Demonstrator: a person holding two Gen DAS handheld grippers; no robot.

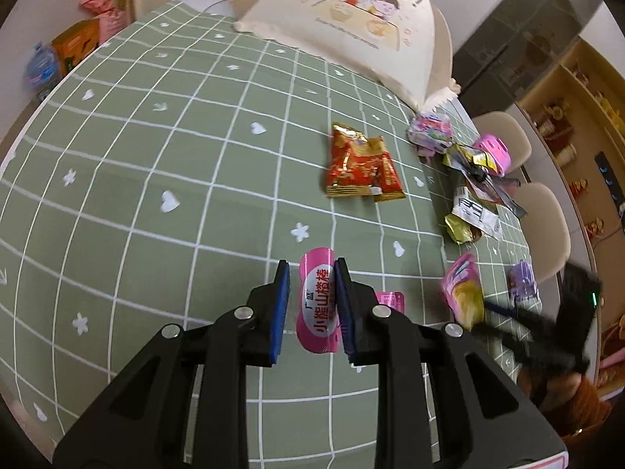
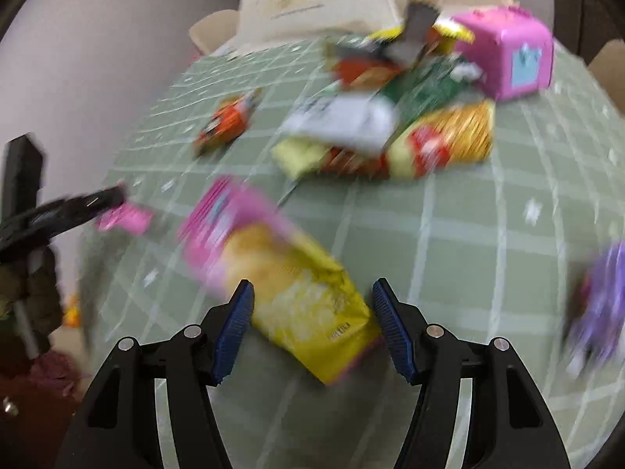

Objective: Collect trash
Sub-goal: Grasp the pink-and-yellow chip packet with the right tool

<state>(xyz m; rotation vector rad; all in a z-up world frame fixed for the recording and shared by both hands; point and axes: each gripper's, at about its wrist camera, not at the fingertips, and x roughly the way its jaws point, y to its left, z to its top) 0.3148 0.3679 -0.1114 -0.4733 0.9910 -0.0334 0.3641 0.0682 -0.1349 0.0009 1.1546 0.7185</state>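
gripping pink wrapper (image 1: 317,305), left tongs (image 1: 312,308) clamped, long axis pointing forward; right tongs (image 2: 312,328) apart (blurred) around yellow-pink bag (image 2: 289,285).

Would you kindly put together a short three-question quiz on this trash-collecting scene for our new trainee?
1. True or false: the left gripper has its fingers on either side of the pink wrapper.
2. Which item lies between the open fingers of the right gripper?
A. the pink cube box
B. the pink and yellow snack bag
C. the red and gold packet
3. Fill in: the tablecloth is ____ with a white grid.

Key
1. True; whether the pads already pinch it is not certain.
2. B
3. green
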